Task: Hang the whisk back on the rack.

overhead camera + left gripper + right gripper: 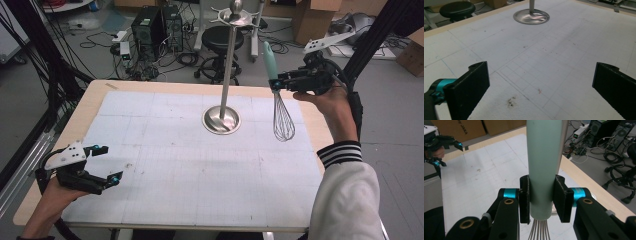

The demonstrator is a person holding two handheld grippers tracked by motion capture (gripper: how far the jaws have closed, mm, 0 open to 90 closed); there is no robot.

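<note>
While the right gripper (278,81) is raised over the far right part of the table (95,97) in the high view, its jaws are clamped on the whisk (280,97) at the lower end of the pale mint handle, so the whisk hangs upright in the air with its wire balloon pointing down, clear of the mat. It hangs just right of the metal stand (227,75), a thin polished pole rising from a round, dished steel base and topped by a small hooked crown. A person's hand in a white sleeve with a black-striped cuff carries this gripper. At the near left, the left gripper (109,164) rests low over the white gridded mat (200,170), jaws spread wide with nothing between them.

From the left gripper view, the two black, finely ribbed jaws stand far apart at the bottom corners, and between them lies bare mat, matte, ruled in faint squares and marked with small dark smudges. The stand's shiny base (531,17) sits far ahead near the wooden table edge.

Along the right gripper view, the black pads press both sides of the smooth, cylindrical mint handle (544,165), and thin steel wires fan out just below the grip. The other gripper (439,147) shows far off at upper left.
</note>
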